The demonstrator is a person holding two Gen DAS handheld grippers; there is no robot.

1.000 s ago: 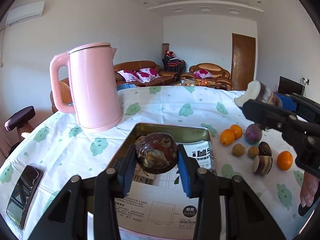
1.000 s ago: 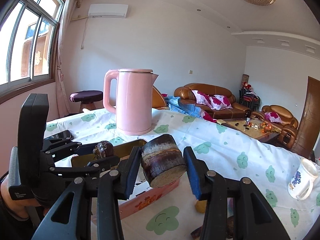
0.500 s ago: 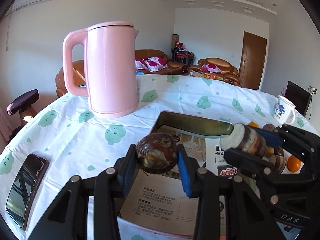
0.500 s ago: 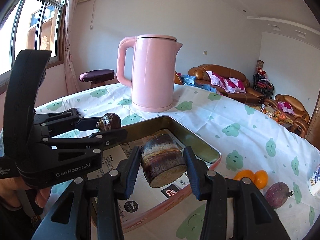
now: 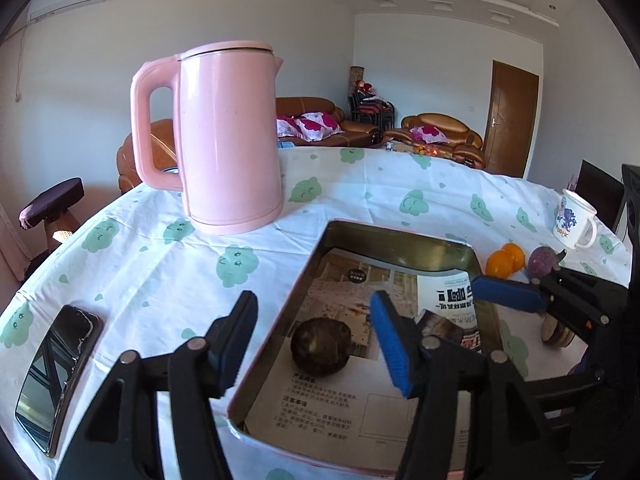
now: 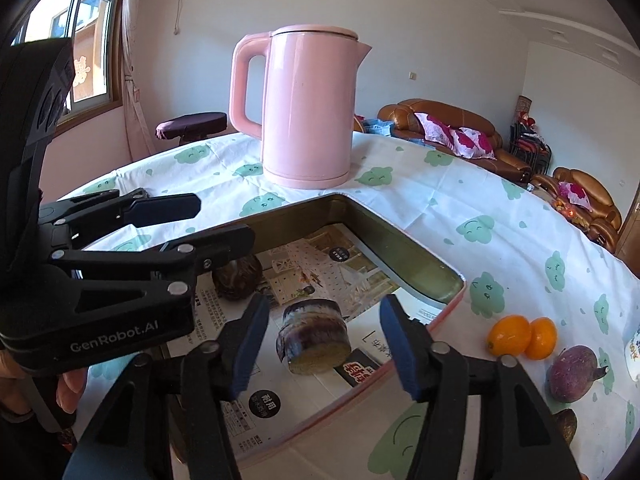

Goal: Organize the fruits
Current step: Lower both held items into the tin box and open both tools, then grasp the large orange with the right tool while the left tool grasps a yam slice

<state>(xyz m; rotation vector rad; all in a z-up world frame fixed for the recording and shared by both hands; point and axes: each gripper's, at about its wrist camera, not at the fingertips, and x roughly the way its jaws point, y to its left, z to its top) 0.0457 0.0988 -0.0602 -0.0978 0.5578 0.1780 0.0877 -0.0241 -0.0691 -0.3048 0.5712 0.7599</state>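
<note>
The left gripper (image 5: pixel 316 344) and the right gripper (image 6: pixel 324 344) are held over the tin tray (image 6: pixel 400 248), both with fingers spread and nothing pinched. The round dark fruit (image 5: pixel 320 346) and the cut purple piece (image 6: pixel 314 336) are laid on the paper inside the tray. The bench (image 5: pixel 168 264) is covered with a cloud-printed cloth, and a pink kettle (image 5: pixel 228 136) is stood behind the tray.

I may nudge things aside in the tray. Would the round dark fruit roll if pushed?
Probably. The round dark fruit looks nearly spherical and lies loose on smooth printed paper lining the tray, so it would likely roll. The tray's raised walls should stop it. Its wrinkled skin suggests decent grip.
</note>
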